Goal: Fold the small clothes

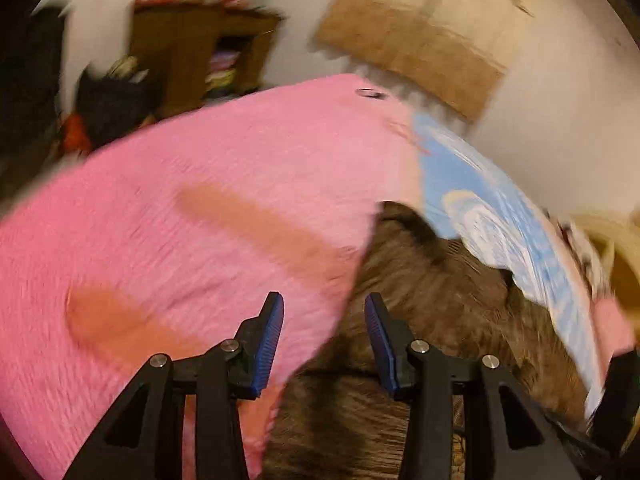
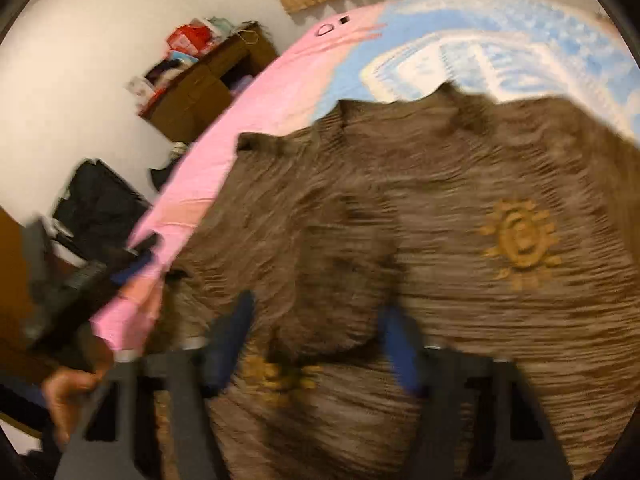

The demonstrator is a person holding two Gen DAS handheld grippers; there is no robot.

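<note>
One brown garment [image 2: 460, 208] lies on one pink-and-blue blanket [image 1: 180, 200]. Left gripper [image 1: 324, 340] and right gripper [image 2: 320, 340] both have jaws wide apart, holding nothing.

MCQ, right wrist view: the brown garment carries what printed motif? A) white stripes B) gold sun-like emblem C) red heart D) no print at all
B: the brown garment shows a gold sun-like emblem with rays on its right side, spread over the pink and blue bed cover.
</note>
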